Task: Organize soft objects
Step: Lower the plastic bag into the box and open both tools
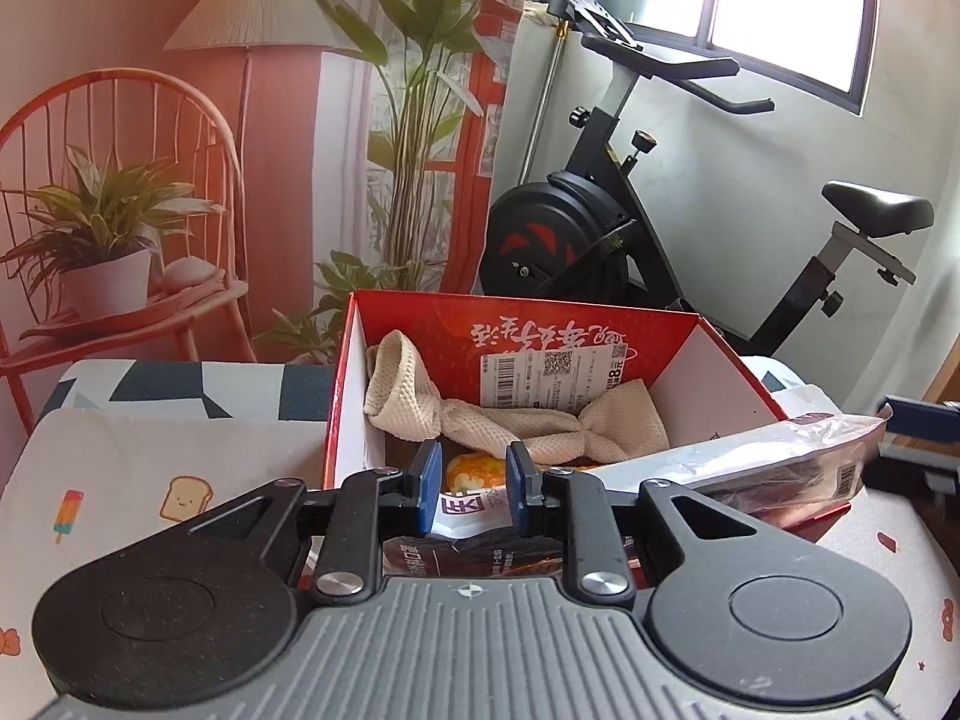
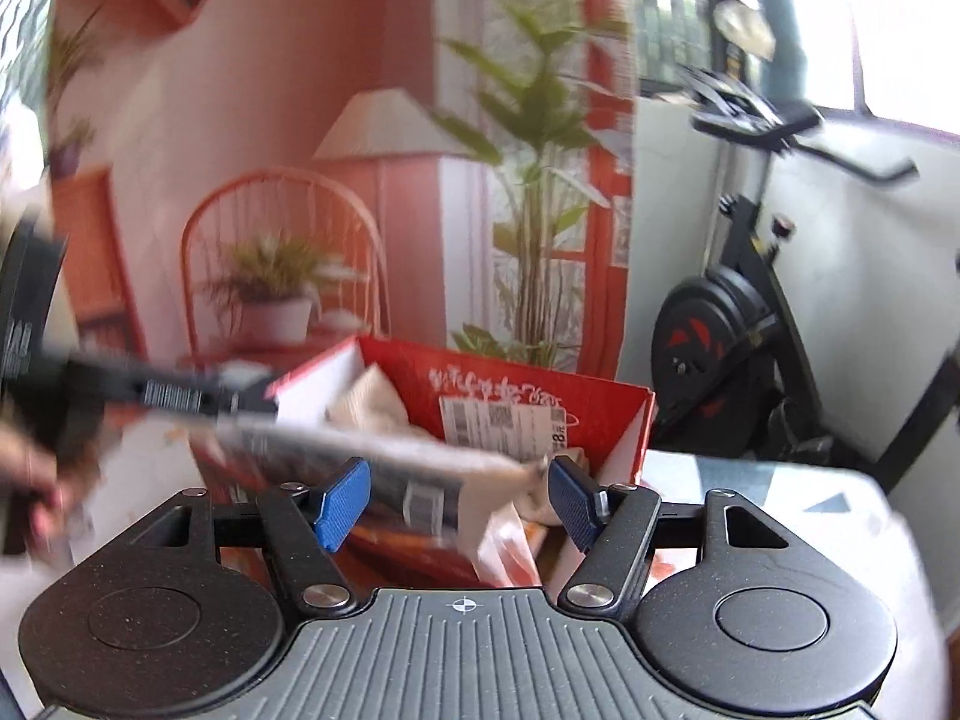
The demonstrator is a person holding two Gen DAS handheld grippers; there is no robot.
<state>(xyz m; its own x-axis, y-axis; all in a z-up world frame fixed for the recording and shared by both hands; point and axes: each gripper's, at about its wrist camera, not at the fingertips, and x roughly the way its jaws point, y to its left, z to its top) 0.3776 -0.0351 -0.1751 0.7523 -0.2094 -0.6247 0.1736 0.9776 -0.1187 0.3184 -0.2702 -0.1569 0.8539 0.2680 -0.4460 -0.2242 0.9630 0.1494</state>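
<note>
One red cardboard box (image 1: 714, 360) on the bench, one cream knit cloth (image 1: 474, 414) inside — one plastic packet (image 1: 786, 456) across its rim. Left hand-held gripper (image 1: 470, 489) narrowly parted, empty; right hand-held gripper (image 2: 459, 501) wide, empty.

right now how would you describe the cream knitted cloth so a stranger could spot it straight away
Find the open red cardboard box on the patterned bedspread, in front of the black exercise bike. Inside, against its back wall, lies the cream waffle-knit cloth, twisted like a bow. It is the only woven thing there; its neighbours are glossy plastic packets.
</note>
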